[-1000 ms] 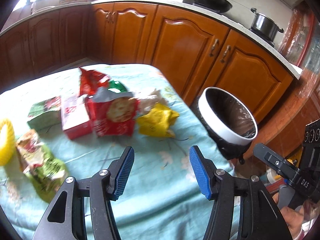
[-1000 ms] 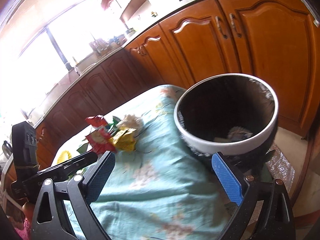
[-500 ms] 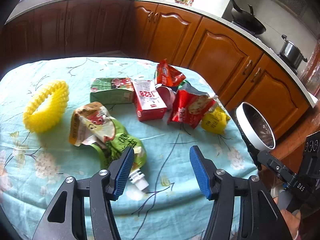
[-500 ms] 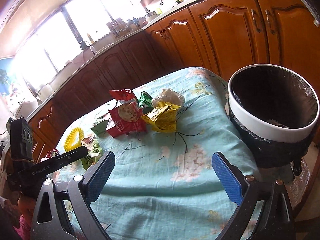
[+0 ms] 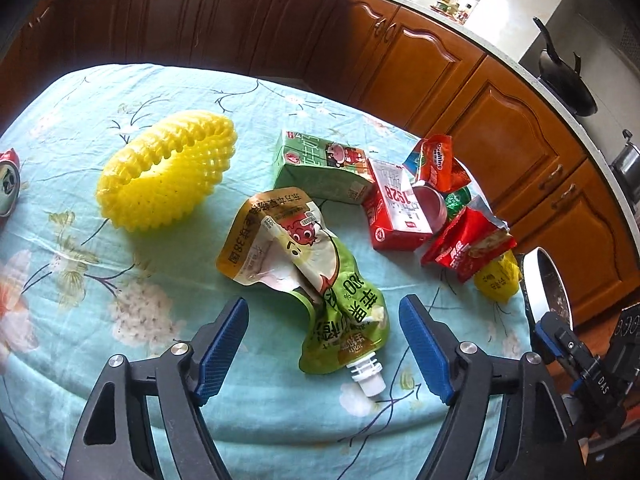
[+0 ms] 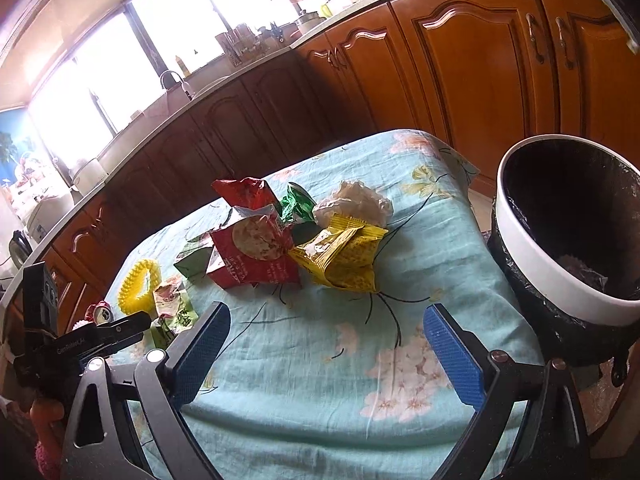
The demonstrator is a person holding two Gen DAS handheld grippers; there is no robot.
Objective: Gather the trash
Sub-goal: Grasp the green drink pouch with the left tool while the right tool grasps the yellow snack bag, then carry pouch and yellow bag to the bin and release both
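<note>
Trash lies scattered on a table with a light blue flowered cloth (image 5: 120,304). A crumpled green and orange drink pouch (image 5: 312,272) lies just ahead of my left gripper (image 5: 324,340), whose jaws are opening, the pouch's spout end between the blue pads without touching them. Behind it lie a yellow foam net (image 5: 168,172), a green carton (image 5: 320,168), a red carton (image 5: 396,212), red wrappers (image 5: 464,248) and a yellow wrapper (image 6: 344,256). My right gripper (image 6: 328,348) hangs open and empty over bare cloth. The white-rimmed bin (image 6: 568,232) with a black liner stands at the table's right edge.
A crushed can (image 5: 8,184) lies at the far left edge of the table. Crumpled white paper (image 6: 352,204) sits behind the yellow wrapper. Wooden kitchen cabinets (image 6: 460,60) run behind the table and bin. A pan (image 5: 564,76) sits on the counter.
Both grippers swung left, away from the bin and toward the trash pile. The left gripper now hangs over the drink pouch and its jaws have widened. The right gripper's jaws look unchanged.
</note>
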